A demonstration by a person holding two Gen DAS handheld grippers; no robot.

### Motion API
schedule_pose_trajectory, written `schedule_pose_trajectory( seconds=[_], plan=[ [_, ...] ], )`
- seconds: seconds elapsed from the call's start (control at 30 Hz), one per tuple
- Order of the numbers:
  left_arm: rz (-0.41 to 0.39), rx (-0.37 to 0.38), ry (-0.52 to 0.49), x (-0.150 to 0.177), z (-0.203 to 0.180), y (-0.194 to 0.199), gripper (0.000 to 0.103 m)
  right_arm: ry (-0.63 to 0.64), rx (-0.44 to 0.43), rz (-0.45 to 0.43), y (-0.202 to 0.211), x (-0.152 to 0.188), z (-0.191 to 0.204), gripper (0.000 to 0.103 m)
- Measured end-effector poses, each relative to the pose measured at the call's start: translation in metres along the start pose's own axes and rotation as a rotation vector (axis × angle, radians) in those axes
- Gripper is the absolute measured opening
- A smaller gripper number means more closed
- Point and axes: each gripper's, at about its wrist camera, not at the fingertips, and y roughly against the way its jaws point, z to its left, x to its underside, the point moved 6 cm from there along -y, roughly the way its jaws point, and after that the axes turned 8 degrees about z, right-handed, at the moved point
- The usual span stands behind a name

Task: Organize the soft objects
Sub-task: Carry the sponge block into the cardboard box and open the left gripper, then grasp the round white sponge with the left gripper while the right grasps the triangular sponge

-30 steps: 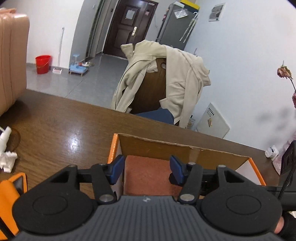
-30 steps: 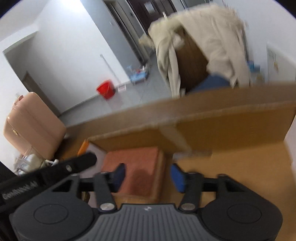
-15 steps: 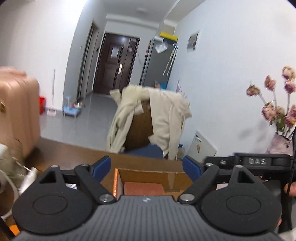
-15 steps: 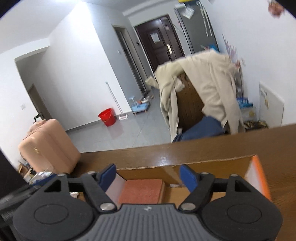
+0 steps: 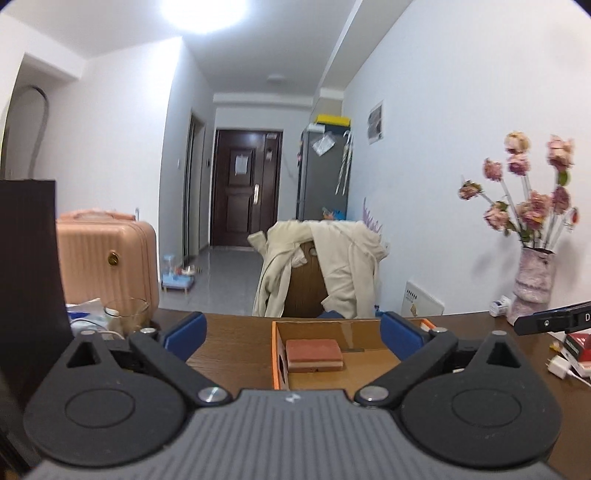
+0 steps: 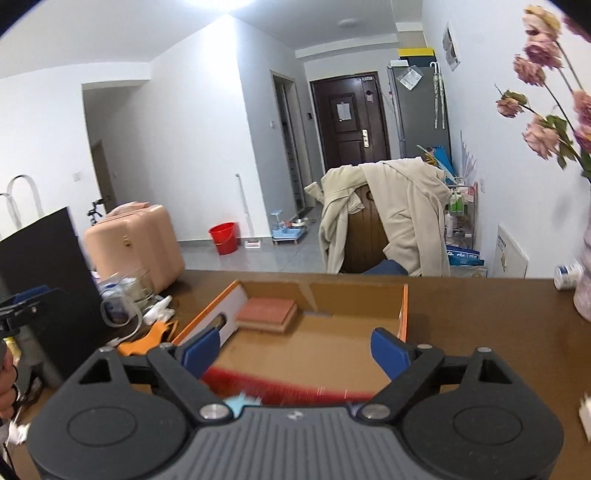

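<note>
A glossy brown wooden table is carrying an open cardboard box with orange edges. A rectangular, rough reddish sponge is lying flat in its far left corner. You are holding both the left gripper and the right gripper wide apart, gripping nothing.

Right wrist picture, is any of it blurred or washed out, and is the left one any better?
Right wrist view: a red smear streaks just ahead of the open right gripper, and the flowers are soft. Left wrist view: sharper, but the ceiling light glares white.
</note>
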Motion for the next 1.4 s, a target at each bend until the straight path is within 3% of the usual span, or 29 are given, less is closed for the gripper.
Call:
schedule_pose_trajectory(
  seconds=[0.2,0.27,0.4,0.57,0.73,0.83,1.03,1.17,1.23,1.4],
  plan=[
    [-0.038,-0.004,-0.015,0.05,-0.005,0.058,0.103,0.028,-0.019,-0.036,0.05,0.061,0.016,0.09],
    [-0.035,-0.029,-0.002,0.073,0.0,0.076,0.103,0.054,-0.015,-0.041,0.062,0.084,0.022,0.096],
    [-0.063,-0.061,-0.008,0.117,-0.001,0.099,0.103,0.129,0.008,-0.06,0.082,0.133,0.037,0.098],
    [-0.005,-0.03,-0.04,0.161,-0.008,0.1,0.103,0.24,0.086,-0.101,0.095,0.196,0.055,0.099],
    [-0.008,0.027,-0.086,0.175,-0.026,0.1,0.103,0.136,0.071,-0.086,0.096,0.235,0.049,0.099],
    [-0.017,0.059,-0.099,0.177,-0.037,0.095,0.103,0.092,0.028,-0.101,0.094,0.244,0.043,0.099],
    [-0.025,0.095,-0.086,0.176,-0.055,0.091,0.103,0.114,0.037,-0.106,0.09,0.238,0.046,0.099],
    [0.037,0.078,-0.059,0.173,-0.063,0.072,0.103,0.033,0.062,-0.106,0.085,0.227,0.038,0.099],
    [0.061,0.061,-0.057,0.172,-0.064,0.061,0.103,-0.002,0.026,-0.113,0.085,0.224,0.039,0.097],
    [0.172,0.107,-0.084,0.172,-0.071,0.019,0.103,0.075,-0.055,-0.038,0.062,0.221,0.066,0.069]
  ],
)
